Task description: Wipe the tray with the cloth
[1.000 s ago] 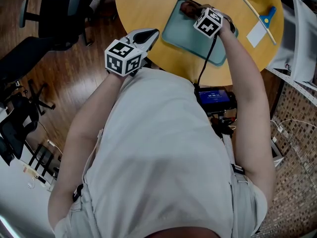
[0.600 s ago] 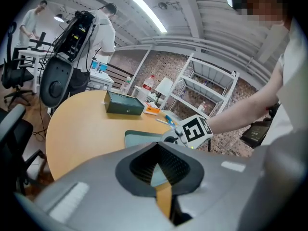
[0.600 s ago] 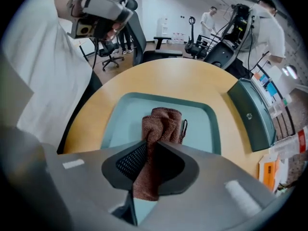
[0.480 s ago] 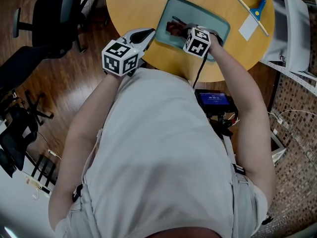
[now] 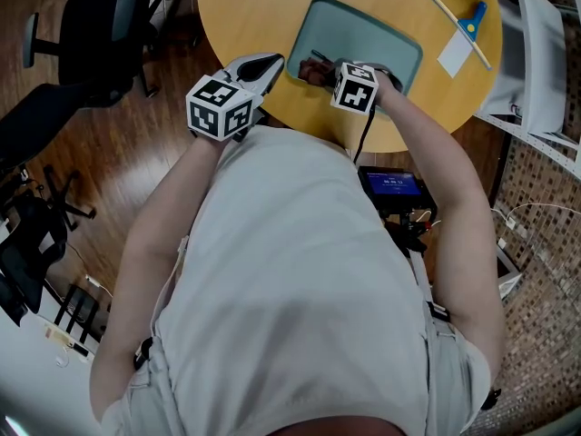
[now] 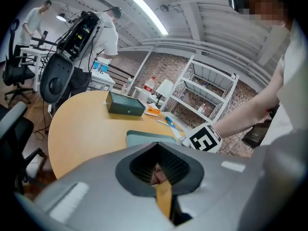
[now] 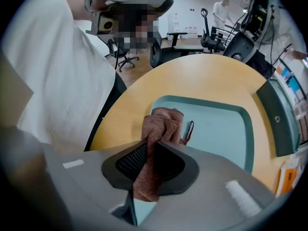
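A round wooden worktop [image 5: 245, 7] stands on a dark plank floor [image 5: 136, 153], with a black chair [image 5: 109, 25] well left of the teal tray [image 5: 368, 34]. The tray lies close to the worktop's near rim. Bare wood spreads left of the tray and beyond it, while a blue-handled scraper [image 5: 474, 16] and a white card [image 5: 451, 54] lie near its right side. The right gripper [image 7: 151, 165] points steeply down over the tray's near left corner, fingers clamped on the brown cloth [image 7: 163, 121], whose bunched end sits inside that corner. The left gripper [image 5: 270, 62] hovers at the rim just left of the tray, fingers closed on nothing. A second ago the cloth was at the tray's far edge; it has since crossed to the near corner, while the left gripper has kept its place.
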Demonstrator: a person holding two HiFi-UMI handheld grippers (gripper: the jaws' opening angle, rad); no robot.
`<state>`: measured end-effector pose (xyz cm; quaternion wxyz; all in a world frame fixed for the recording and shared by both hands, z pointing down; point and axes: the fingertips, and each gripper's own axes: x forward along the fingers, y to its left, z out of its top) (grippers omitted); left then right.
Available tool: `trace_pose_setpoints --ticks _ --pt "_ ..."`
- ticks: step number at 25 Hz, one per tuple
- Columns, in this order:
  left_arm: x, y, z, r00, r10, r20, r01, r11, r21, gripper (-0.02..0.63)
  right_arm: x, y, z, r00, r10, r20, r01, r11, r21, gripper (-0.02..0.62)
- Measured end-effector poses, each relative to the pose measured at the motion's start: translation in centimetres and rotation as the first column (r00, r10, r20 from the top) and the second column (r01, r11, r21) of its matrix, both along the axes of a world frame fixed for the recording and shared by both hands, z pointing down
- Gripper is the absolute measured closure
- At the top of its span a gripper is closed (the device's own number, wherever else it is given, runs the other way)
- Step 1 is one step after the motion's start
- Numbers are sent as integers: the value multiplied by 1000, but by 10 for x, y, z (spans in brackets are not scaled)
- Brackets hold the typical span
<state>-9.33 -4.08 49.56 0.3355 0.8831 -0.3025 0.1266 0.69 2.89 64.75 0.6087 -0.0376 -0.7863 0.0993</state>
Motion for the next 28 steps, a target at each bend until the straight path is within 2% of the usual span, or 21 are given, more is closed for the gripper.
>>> trace_pose_setpoints --ticks 6,9,15,20,24,28 --pt "-7 -8 8 1000 -18 10 18 1000 -21 606 -28 -26 2 998 13 58 -15 1000 19 531" --pt "-7 -13 9 1000 -23 11 24 999 -22 606 -26 -36 8 998 10 55 -11 1000 14 529" --pt "-13 -13 9 999 -33 19 33 999 -32 606 -7 -92 2 992 122 40 -125 989 84 529" --pt "-16 -12 6 999 -34 26 35 999 -31 606 9 -143 -7 970 241 30 -243 955 168 529" --pt "-16 -12 2 999 -33 31 34 999 -27 606 21 -174 -14 932 360 39 -359 905 227 531" --pt "-14 -11 3 999 -30 34 31 999 -31 606 7 -173 -16 889 445 103 -457 876 156 531"
